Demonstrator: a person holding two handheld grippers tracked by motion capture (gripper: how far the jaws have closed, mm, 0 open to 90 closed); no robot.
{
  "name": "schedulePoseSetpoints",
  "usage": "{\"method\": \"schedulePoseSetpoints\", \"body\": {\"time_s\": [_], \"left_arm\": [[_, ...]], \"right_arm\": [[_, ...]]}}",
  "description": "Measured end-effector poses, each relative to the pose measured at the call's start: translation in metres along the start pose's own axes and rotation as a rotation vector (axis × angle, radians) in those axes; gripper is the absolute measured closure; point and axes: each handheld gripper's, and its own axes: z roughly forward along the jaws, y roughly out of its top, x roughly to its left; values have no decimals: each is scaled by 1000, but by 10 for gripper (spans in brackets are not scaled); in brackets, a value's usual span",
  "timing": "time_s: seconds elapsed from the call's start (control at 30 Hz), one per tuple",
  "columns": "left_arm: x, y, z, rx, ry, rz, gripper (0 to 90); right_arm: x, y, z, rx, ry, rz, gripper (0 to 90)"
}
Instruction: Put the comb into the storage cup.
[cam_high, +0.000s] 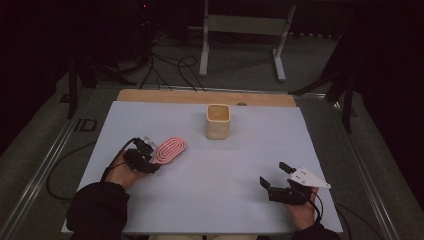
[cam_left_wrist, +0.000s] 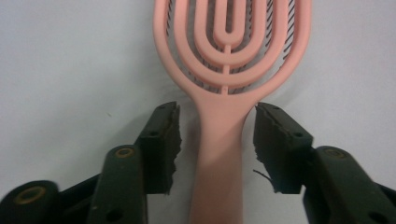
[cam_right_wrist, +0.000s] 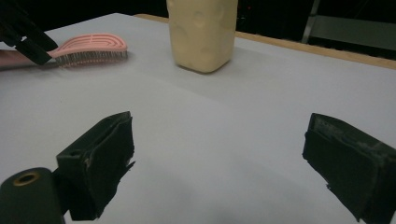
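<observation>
A pink vented hairbrush (cam_high: 170, 149) lies flat on the white table sheet (cam_high: 225, 170), left of centre, bristles down. My left gripper (cam_high: 151, 157) sits at its handle end. In the left gripper view the handle (cam_left_wrist: 219, 154) runs between the two jaws of my left gripper (cam_left_wrist: 217, 109), with a thin gap showing on each side, so the pads do not press on it. My right gripper (cam_high: 274, 174) rests at the near right of the table, open wide with nothing between its jaws (cam_right_wrist: 219, 123). From there the brush (cam_right_wrist: 88, 46) shows at far left.
A cream, squarish cup (cam_high: 218, 121) stands upright at the back centre of the sheet, also seen close ahead of the right gripper (cam_right_wrist: 203, 32). A wooden strip (cam_high: 205, 96) borders the far edge. Cables and a metal stand (cam_high: 245, 30) lie on the floor beyond.
</observation>
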Motion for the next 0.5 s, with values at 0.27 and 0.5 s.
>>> {"method": "schedulePoseSetpoints", "body": {"time_s": [0.27, 0.5], "left_arm": [[3, 1, 5, 29, -35, -24, 635], [4, 1, 7, 51, -34, -24, 670]], "right_arm": [[0, 0, 0, 2, 0, 2, 83], [-1, 0, 0, 3, -1, 1, 83]]}}
